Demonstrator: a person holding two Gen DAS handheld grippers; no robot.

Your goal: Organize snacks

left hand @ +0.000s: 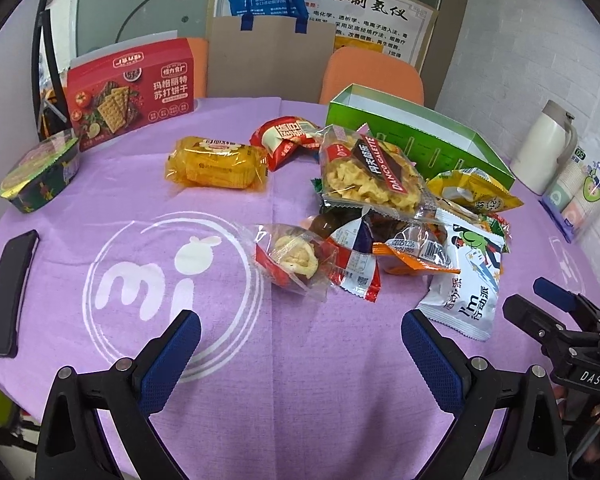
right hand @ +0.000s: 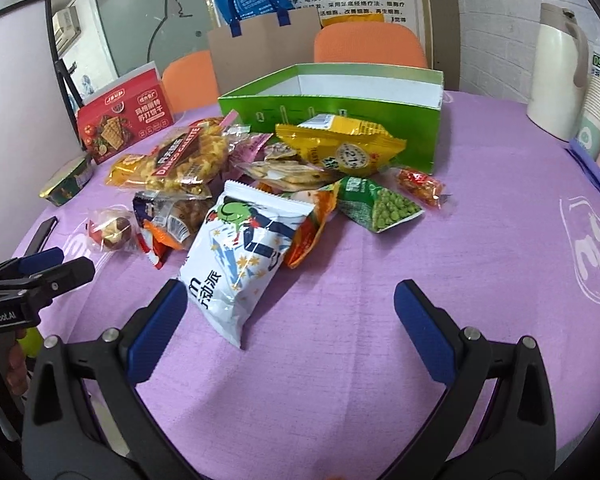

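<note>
A black phone [left hand: 10, 292] lies flat on the purple cloth [left hand: 100, 184]. A white jug [right hand: 556, 76] stands next to a pack of paper cups [right hand: 598, 136]. Two orange chairs [left hand: 374, 76] and a paper bag [left hand: 270, 56] are behind the table.

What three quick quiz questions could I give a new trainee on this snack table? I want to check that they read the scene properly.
1. True or false: the green box already holds snack packets.
2. Which packet lies nearest the right gripper: A) white packet, B) green pea packet, C) yellow packet?
3. What are the left gripper's jaws holding?

Key: 1 false, none show inside; 2 A; 3 nothing, they stand open over the purple cloth.
</note>
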